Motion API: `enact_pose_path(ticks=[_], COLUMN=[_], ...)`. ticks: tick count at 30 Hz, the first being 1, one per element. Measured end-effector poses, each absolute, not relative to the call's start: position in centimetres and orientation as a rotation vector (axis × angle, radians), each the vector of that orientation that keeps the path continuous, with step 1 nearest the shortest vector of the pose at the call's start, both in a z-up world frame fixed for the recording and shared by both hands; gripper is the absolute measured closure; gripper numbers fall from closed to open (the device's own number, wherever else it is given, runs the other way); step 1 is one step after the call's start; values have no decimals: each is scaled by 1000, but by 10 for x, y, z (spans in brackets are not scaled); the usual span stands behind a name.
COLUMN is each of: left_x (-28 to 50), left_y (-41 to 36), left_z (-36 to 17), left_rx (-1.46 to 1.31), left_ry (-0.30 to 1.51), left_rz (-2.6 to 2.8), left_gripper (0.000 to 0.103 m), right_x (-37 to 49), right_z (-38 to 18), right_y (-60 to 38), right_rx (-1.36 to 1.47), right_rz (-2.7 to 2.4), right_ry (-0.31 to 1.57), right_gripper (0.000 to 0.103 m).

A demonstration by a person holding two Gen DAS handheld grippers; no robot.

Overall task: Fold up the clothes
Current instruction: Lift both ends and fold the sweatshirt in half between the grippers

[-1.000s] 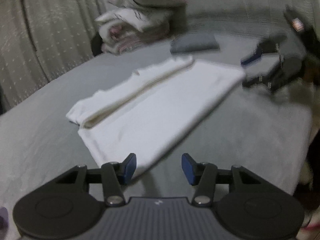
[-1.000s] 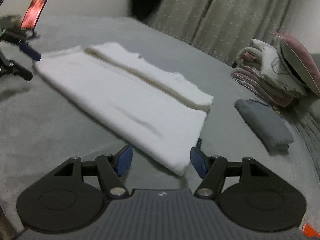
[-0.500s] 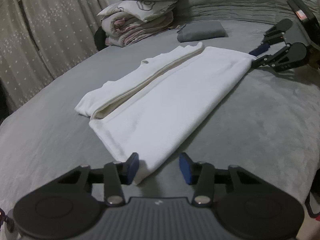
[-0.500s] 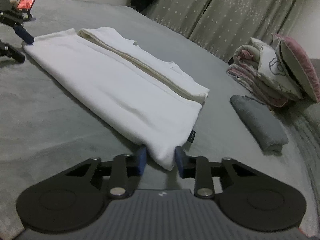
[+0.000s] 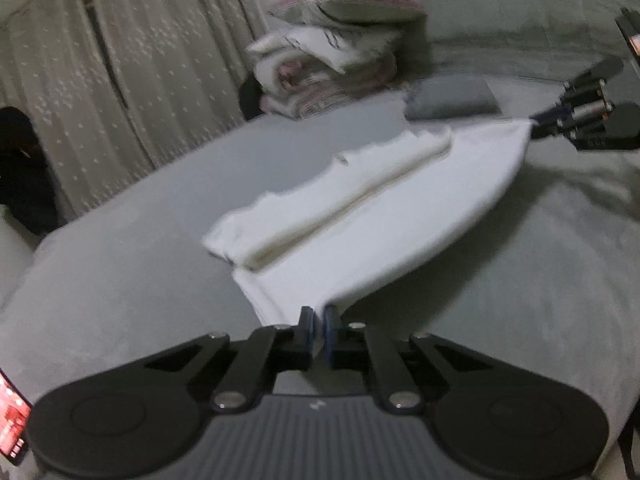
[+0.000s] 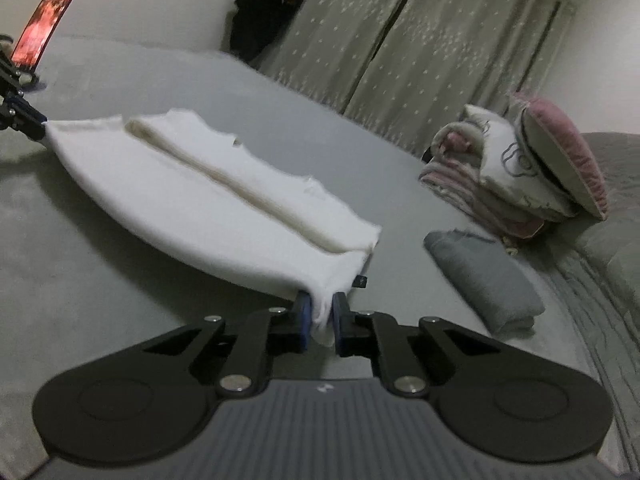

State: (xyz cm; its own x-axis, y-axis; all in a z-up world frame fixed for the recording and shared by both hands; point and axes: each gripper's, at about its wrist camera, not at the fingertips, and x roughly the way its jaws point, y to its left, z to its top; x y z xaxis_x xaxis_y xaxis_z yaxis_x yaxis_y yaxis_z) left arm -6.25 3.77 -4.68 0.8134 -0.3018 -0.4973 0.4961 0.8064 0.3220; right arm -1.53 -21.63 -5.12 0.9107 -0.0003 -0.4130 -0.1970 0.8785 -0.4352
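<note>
**Both grippers pinch the shirt's near corners**

Since a second ago both sets of jaws have come in from well apart, and the near edge of the white shirt (image 5: 360,216), which lay flat then, now peels up off the bed (image 5: 120,264).

At the left gripper (image 5: 315,322) the blue pads are pressed together on the shirt's corner, with only a thin fold of cloth between them. The right gripper (image 6: 320,312) has its jaws closing on the other near corner; a thicker bunch of white cloth sits between its pads and hangs a little below them. In the left wrist view the right gripper shows at the far right, clamped on its corner, and the hem between the two corners sags in a curve above the bedspread. In the right wrist view the left gripper shows at the far left edge, holding the opposite corner.

The shirt is folded lengthwise, with a narrower folded strip lying along its far side. That far side rests on the grey bed; only the near edge is raised.

Beyond the shirt lies a folded grey garment (image 6: 486,284), apart from it. Behind that sits a stack of bedding (image 6: 492,184) with a pink-edged pillow (image 6: 560,156) on top. Pale patterned curtains (image 6: 400,40) hang at the back, and a dark garment (image 6: 272,4) hangs beside them. Both views are somewhat blurred.
</note>
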Motion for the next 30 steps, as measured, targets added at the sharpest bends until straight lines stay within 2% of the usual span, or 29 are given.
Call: enact_pose_path(ticks=[7, 15, 24, 30], left_x=[-33, 16, 85, 133], left_y=[41, 41, 40, 41], left_z=[-8, 11, 12, -2], left_rx=[356, 269, 192, 146], left_ry=[368, 370, 438, 495], left_rz=[-374, -332, -301, -274], left_gripper=[98, 98, 99, 99], right_x=[16, 59, 131, 178], right_z=[-22, -4, 7, -6], right_y=[-216, -214, -221, -219], right_rx=[-461, -460, -414, -373], right_rz=[55, 32, 47, 48], right_ry=[380, 419, 524, 576], right_gripper=[93, 93, 93, 94])
